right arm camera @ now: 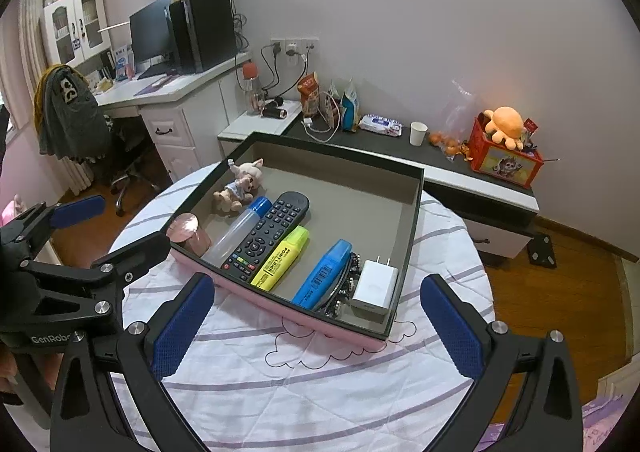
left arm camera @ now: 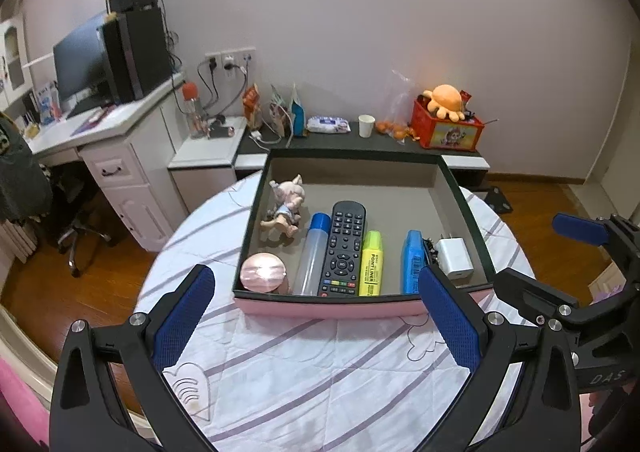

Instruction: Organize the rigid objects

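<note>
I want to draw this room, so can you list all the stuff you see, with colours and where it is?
box: 1, pink outside, grey inside, on table
table: 1, white striped cloth
doll: 1, pink, box back-left
jar: 1, pink, box front-left
tube: 1, clear, blue cap, beside remote
remote: 1, black, box
highlighter: 1, yellow, box
blue case: 1, box
charger: 1, white, box right
cup: 1, white, shelf
plush: 1, orange, red bin
left hand-held gripper: black, blue pads, open
right hand-held gripper: same, open
</note>
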Action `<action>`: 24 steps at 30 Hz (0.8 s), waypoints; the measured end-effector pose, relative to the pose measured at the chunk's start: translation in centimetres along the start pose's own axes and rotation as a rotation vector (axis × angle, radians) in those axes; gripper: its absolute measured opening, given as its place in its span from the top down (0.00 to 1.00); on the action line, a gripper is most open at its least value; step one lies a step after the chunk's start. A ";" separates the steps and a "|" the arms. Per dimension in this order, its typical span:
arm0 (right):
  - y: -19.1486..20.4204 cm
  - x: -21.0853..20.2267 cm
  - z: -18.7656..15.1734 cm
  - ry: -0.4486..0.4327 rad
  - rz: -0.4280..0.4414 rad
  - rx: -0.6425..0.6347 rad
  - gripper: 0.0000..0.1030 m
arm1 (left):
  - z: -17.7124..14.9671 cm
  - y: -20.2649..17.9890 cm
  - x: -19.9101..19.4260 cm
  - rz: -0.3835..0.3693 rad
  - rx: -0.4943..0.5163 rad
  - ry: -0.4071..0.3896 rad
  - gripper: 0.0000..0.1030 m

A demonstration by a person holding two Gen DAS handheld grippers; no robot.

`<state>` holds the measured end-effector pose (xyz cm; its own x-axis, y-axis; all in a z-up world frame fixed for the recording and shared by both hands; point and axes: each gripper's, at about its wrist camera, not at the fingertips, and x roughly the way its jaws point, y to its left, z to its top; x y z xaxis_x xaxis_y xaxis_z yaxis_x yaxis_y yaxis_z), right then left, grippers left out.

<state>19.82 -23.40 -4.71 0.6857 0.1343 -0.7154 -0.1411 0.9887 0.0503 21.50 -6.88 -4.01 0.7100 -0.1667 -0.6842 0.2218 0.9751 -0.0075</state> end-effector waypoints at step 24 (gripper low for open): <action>4.4 -12.3 -5.1 -0.366 0.017 -0.028 0.00 | -4.8 0.0 -14.6 0.095 -0.046 -0.336 0.00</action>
<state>7.08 -21.00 0.76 0.8926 0.1707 -0.4173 -0.1707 0.9846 0.0376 7.98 -3.79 2.49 0.9079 -0.1062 -0.4056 0.1191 0.9929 0.0067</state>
